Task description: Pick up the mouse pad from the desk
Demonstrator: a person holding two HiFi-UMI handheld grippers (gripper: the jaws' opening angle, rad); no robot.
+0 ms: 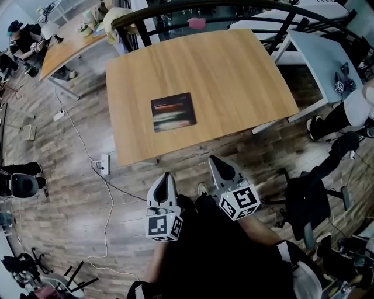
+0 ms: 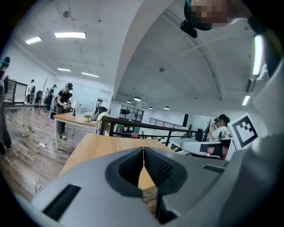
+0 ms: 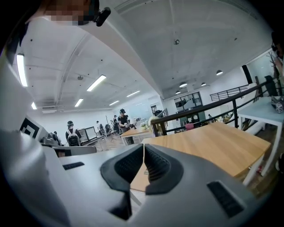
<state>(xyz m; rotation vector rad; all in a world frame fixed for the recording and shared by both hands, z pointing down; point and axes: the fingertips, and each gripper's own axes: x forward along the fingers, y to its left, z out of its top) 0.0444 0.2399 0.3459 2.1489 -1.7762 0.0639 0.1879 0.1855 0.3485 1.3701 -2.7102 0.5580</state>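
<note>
A dark mouse pad [image 1: 173,111] with red and green streaks lies flat on the wooden desk [image 1: 234,76], toward its near left part. Both grippers hang short of the desk's near edge, over the floor. My left gripper [image 1: 167,175] is shut with nothing between its jaws. My right gripper [image 1: 215,159] is shut and empty too. The left gripper view looks along the shut left gripper [image 2: 143,150] at the desk top [image 2: 95,148]. Beyond the shut right gripper [image 3: 144,147] the desk [image 3: 213,144] spreads to the right. The pad shows in neither gripper view.
A white table [image 1: 327,52] stands right of the desk, a black railing [image 1: 234,9] behind it. A black office chair [image 1: 307,198] sits at the near right. A power strip [image 1: 104,164] and cables lie on the floor at the left. People work at another desk [image 1: 64,44] far left.
</note>
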